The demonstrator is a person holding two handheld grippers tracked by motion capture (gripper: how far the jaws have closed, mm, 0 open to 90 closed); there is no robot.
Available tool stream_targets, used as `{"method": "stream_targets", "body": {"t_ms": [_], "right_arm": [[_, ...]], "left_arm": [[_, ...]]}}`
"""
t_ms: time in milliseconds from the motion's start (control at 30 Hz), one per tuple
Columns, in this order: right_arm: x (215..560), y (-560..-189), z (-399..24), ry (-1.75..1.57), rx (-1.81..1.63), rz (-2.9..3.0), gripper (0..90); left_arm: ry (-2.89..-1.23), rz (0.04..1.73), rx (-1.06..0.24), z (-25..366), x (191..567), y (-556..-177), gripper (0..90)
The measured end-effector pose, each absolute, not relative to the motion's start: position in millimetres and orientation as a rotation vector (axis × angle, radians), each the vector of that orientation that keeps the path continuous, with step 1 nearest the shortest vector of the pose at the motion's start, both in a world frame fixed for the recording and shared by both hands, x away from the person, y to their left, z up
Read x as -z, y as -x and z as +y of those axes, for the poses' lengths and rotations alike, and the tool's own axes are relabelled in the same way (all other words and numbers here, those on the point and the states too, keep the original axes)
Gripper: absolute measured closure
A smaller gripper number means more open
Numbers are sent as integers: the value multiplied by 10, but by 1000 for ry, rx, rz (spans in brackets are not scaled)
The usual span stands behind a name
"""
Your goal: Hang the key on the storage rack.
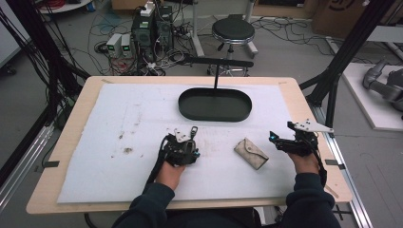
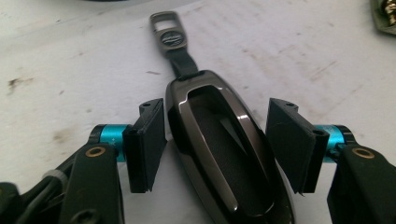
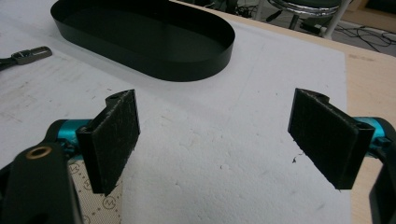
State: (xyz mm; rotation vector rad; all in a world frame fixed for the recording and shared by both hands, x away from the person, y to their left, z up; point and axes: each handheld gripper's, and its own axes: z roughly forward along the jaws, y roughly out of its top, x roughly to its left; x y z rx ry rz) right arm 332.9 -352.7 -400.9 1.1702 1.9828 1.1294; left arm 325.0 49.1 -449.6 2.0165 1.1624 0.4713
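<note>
Plywood table [image 1: 71, 123] is carrying a stained white foam sheet [image 1: 142, 156] in the high view, with grey floor, tangled cables, power boxes and a round stool [image 1: 233, 31] lying beyond at 12 o'clock. A black oval tray [image 1: 215, 104] is sitting toward 12 on the sheet; a beige pouch [image 1: 251, 153] is lying toward 4 o'clock, between the left gripper [image 1: 183, 142] and the right gripper [image 1: 275, 138].

In the left gripper view, a glossy dark key fob case [image 2: 224, 154] with a strap and metal buckle is lying on the sheet between the parted jaws, touching neither pad.

In the right gripper view, the jaws are standing wide apart over bare foam, with the tray at 11 o'clock and table edge at 2.
</note>
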Motion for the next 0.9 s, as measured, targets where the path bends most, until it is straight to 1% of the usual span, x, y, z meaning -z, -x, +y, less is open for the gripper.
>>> {"method": "stream_targets", "body": {"t_ms": [167, 200, 233, 267, 300, 333, 500, 600, 767, 800, 867, 900], "right_arm": [[4010, -3327, -3528, -1174, -1130, 1982, 170], [4011, -3329, -3524, -1170, -1127, 1987, 170], [4011, -3329, -3524, -1170, -1127, 1987, 170], [4013, -3331, -3524, -1165, -1125, 1988, 170], [4013, -3332, -3517, -1167, -1126, 1990, 170], [4014, -3332, -3512, -1170, -1125, 1991, 170], [4022, -3345, -3488, -1162, -1121, 2000, 170], [4026, -3352, -3475, -1160, -1119, 2008, 170], [4029, -3357, -3477, -1160, -1118, 2013, 170], [4028, -3357, -3478, -1160, -1118, 2013, 170], [4029, -3358, -3482, -1159, -1119, 2015, 170], [4030, -3359, -3483, -1160, -1118, 2016, 170]], "left_arm": [[-1998, 1210, -497, 751, 4499, -3320, 361], [-1992, 1227, -505, 871, 4507, -3353, 362], [-1992, 1227, -505, 871, 4507, -3353, 380], [-1980, 1234, -502, 928, 4505, -3368, 380], [-1968, 1237, -495, 963, 4506, -3382, 350], [-1960, 1227, -471, 989, 4508, -3394, 344], [-1964, 1165, -464, 977, 4524, -3435, 350], [-1973, 1122, -459, 955, 4513, -3461, 313], [-2053, 1106, -504, 930, 4485, -3550, 291], [-2096, 1105, -515, 909, 4501, -3568, 291], [-2107, 1076, -504, 910, 4500, -3570, 304], [-2112, 1060, -489, 910, 4496, -3569, 343]]}}
